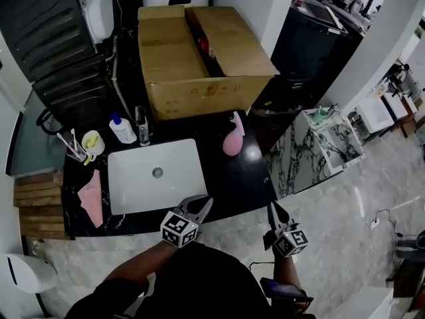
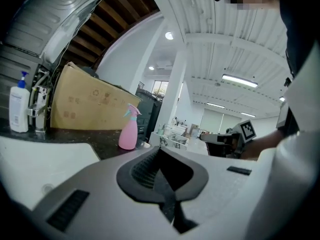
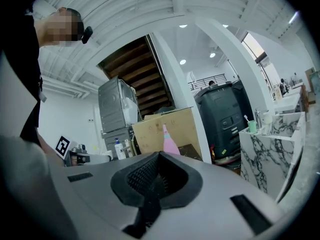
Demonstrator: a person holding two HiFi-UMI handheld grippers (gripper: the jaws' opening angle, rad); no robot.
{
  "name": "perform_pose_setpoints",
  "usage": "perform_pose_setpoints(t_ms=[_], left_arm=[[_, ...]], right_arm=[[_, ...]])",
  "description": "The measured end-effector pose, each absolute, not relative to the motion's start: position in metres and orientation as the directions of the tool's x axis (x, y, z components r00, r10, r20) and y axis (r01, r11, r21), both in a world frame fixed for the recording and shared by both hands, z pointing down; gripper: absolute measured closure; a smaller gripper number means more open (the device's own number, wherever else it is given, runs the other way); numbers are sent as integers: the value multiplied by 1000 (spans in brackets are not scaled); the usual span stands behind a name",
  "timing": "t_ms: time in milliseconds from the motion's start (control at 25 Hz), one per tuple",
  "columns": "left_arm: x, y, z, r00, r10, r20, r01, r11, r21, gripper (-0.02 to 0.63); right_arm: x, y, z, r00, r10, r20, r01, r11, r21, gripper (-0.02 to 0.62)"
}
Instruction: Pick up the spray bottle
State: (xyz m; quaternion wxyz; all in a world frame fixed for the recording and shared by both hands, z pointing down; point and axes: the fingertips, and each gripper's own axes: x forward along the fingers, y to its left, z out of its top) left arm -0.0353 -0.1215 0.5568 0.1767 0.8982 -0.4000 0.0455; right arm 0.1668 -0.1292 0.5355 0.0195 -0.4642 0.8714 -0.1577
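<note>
1. spray bottle: pink opaque body that tapers to a thin neck, with a pale teal band under a pink trigger head. it stands upright.
2. where: on the dark counter, just off the back right corner of the white sink and just in front of the cardboard box. nothing touches it.
3. left gripper: jaws together, nothing between them. the tips are over the counter's front edge by the sink's front right corner, well short of the bottle.
4. right gripper: jaws together, empty. it is off the counter, over the marble floor, to the right of the left one.
5. head view only: the sink drain, a pink cloth left of the sink, a cup with toothbrushes, a white pump bottle and the gap between the box's top flaps.
6. left gripper view only: the bottle side-on and in full against the box, and the pump bottle's blue head at far left. the right gripper's marker cube also shows at right.
7. right gripper view only: just the bottle's neck and top clear its own jaws. a marble stand with a green cup is at right, and the left gripper is low at left.
</note>
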Motion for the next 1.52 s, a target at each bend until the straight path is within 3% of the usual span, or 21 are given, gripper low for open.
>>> perform_pose_setpoints(t_ms=[760,1520], left_arm=[[-102,-155,559,616,-762,198,-776,-545,317,598],[-107,-185,556,514,-831,214,-840,-437,322,598]], right_arm=[[102,-205,529,-580,-791,195,-813,550,-190,569],[66,-305,527,-700,-679,221,-709,698,-101,569]])
